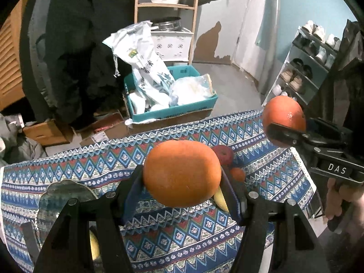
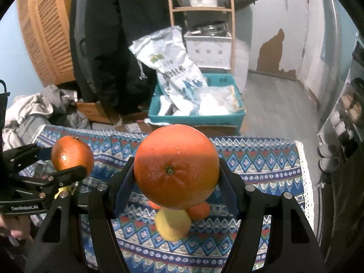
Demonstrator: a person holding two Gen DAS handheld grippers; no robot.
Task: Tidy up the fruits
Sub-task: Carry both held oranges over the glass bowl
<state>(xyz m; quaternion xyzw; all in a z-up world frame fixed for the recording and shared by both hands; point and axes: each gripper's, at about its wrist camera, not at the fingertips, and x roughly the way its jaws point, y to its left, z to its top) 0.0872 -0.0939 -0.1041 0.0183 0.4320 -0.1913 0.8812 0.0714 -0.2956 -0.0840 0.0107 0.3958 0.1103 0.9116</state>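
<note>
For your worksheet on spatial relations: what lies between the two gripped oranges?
Nothing: in the right wrist view, only patterned tablecloth shows behind the gap between the large round orange and the smaller round orange.

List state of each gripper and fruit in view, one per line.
left gripper: shut on left orange, held above the cloth
right gripper: shut on right orange, held in the air
apple: lying on cloth
small orange: lying on cloth
lemon: lying on cloth
glass plate: on cloth, contents hidden
</note>
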